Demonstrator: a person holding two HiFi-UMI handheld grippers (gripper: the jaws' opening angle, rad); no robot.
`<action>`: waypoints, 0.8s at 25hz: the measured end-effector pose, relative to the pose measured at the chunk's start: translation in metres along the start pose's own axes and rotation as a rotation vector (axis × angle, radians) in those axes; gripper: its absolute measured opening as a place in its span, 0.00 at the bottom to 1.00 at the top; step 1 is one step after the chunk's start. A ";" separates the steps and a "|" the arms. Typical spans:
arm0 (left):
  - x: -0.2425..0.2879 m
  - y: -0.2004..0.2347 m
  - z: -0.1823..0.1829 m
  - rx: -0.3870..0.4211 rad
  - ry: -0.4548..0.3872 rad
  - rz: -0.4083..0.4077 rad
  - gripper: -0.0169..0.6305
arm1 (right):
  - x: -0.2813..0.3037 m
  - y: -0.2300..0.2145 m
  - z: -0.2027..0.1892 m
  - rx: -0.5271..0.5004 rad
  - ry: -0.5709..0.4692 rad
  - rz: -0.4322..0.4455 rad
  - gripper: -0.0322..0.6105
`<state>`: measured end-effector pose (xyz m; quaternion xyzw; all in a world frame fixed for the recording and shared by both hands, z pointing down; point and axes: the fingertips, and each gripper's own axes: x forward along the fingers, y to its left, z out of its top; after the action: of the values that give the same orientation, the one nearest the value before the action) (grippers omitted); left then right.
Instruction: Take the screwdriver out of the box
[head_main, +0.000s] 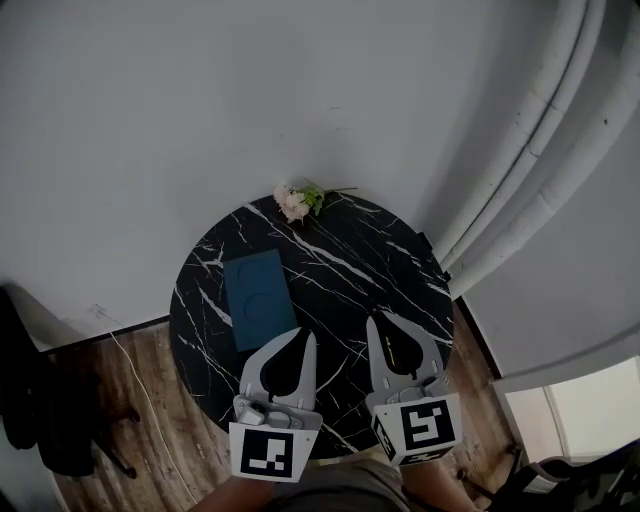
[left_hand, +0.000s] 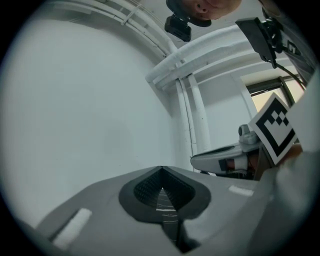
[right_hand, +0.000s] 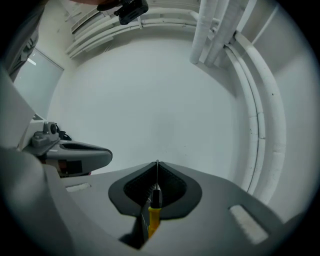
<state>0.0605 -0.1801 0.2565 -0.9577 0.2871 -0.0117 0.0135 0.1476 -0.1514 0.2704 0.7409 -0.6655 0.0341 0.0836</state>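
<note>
"Two big things frame your view: a plain pale wall (head_main: 200, 120) with white pipes (head_main: 530, 150) running down its right side, and a round black marble table (head_main: 380, 265) set against it over a wooden floor (head_main: 150, 420)."

"What's on the table?"

"A flat dark box (head_main: 257, 298) lies left of centre. It looks closed, and its long side runs away from you. A small sprig of flowers (head_main: 298, 200) sits at the far rim. You hold both grippers over the near edge, just short of the box."

"And the screwdriver?"

"It isn't in the box. Your right gripper (right_hand: 157, 162) has its jaws pressed together on the screwdriver (right_hand: 154, 210), with the yellow handle back toward you and the thin shaft running forward along the jaws to their tips. Your left gripper (left_hand: 161, 168) is also closed, pads meeting with nothing between them, and it is the one nearer the box. I'd judge the taking-out as done."
</note>
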 end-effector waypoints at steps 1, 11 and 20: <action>0.001 0.003 -0.005 -0.007 0.015 0.008 0.03 | 0.003 0.001 -0.009 0.004 0.016 0.007 0.10; 0.012 0.021 -0.045 -0.036 0.155 0.104 0.03 | 0.037 -0.007 -0.118 0.088 0.216 0.072 0.10; 0.008 0.032 -0.093 -0.064 0.267 0.174 0.03 | 0.051 0.003 -0.212 0.119 0.384 0.130 0.10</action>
<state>0.0465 -0.2130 0.3487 -0.9192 0.3683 -0.1285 -0.0541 0.1627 -0.1654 0.4872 0.6798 -0.6807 0.2192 0.1628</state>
